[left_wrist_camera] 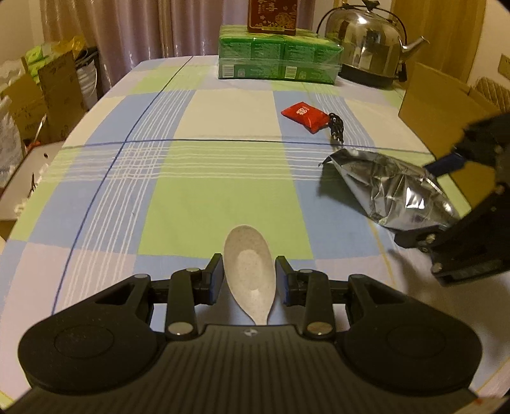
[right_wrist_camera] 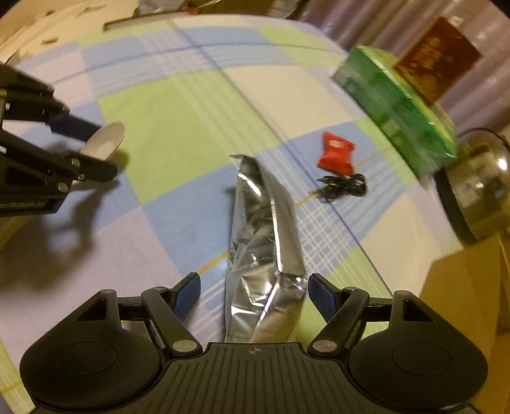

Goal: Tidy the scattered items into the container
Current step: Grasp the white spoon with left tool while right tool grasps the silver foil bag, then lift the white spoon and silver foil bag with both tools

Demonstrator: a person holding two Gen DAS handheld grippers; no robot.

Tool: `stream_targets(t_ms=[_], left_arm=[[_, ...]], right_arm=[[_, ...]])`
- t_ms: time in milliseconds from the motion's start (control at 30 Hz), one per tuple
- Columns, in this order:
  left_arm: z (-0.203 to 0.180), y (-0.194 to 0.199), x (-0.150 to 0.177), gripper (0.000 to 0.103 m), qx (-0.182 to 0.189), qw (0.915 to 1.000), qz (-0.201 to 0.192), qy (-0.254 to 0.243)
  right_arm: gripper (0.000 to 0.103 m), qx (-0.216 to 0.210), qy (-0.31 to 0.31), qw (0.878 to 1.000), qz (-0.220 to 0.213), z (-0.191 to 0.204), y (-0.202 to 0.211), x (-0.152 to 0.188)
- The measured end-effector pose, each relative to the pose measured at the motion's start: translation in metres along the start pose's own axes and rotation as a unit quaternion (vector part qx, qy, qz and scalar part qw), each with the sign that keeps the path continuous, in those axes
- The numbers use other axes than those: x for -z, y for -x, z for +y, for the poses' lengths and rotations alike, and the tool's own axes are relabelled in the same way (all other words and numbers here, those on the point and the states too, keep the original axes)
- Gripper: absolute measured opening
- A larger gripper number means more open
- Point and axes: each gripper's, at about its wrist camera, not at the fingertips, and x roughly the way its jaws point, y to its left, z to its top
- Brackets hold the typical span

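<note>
My left gripper [left_wrist_camera: 249,280] is shut on a white speckled spoon [left_wrist_camera: 247,254], bowl pointing away, above the checked tablecloth; the right wrist view shows that gripper [right_wrist_camera: 103,149] and spoon [right_wrist_camera: 105,143] at the left. A crumpled silver foil bag [right_wrist_camera: 264,254] lies between the spread fingers of my open right gripper [right_wrist_camera: 255,294], and the pads stand clear of it. In the left wrist view the right gripper [left_wrist_camera: 414,203] straddles this bag [left_wrist_camera: 392,188]. A red packet [left_wrist_camera: 304,116] [right_wrist_camera: 336,154] and a black bundled cord [left_wrist_camera: 336,125] [right_wrist_camera: 344,188] lie farther off. The cardboard box [left_wrist_camera: 440,111] [right_wrist_camera: 462,286] stands at the table's right.
Green wrapped packs [left_wrist_camera: 277,57] with a dark red box [left_wrist_camera: 271,16] on top stand at the far end, beside a steel kettle [left_wrist_camera: 366,41]. Cartons and bags [left_wrist_camera: 47,89] crowd the floor left of the table [left_wrist_camera: 197,197].
</note>
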Motion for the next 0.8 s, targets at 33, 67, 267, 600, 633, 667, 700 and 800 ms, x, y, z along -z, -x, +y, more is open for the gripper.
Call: stream_targets(t_ms=[33, 67, 267, 600, 633, 667, 700, 800], left_arm=[[-0.001, -0.001, 0.000, 0.029, 0.001, 1.0000, -0.001, -0.002], [-0.001, -0.001, 0.000, 0.029, 0.004, 1.0000, -0.001, -0.001], [0.001, -0.008, 0.000, 0.029, 0.020, 0.9998, 0.002, 0.004], [-0.002, -0.010, -0.002, 0.029, 0.027, 0.9996, 0.002, 0.003], [-0.002, -0.009, -0.002, 0.029, 0.028, 0.9996, 0.003, 0.002], [-0.003, -0.009, -0.002, 0.029, 0.028, 0.9996, 0.003, 0.002], [-0.003, -0.008, -0.002, 0.029, 0.029, 0.9996, 0.003, 0.002], [-0.004, -0.005, -0.001, 0.029, 0.032, 0.9995, 0.003, 0.001]], right_arm=[[0.072, -0.005, 0.002, 1.000, 0.004, -0.001, -0.004, 0.000], [0.072, -0.007, 0.004, 1.000, 0.006, -0.003, -0.006, -0.001], [0.071, -0.036, -0.016, 0.999, 0.014, -0.020, -0.015, -0.004], [0.044, -0.052, -0.052, 0.997, 0.026, -0.036, -0.015, -0.004], [0.043, -0.050, -0.056, 0.997, 0.024, -0.035, -0.013, -0.002], [0.043, -0.050, -0.062, 0.997, 0.021, -0.035, -0.011, -0.001], [0.043, -0.050, -0.070, 0.996, 0.017, -0.034, -0.009, 0.002], [0.043, -0.050, -0.100, 0.994, 0.004, -0.035, -0.001, 0.009]])
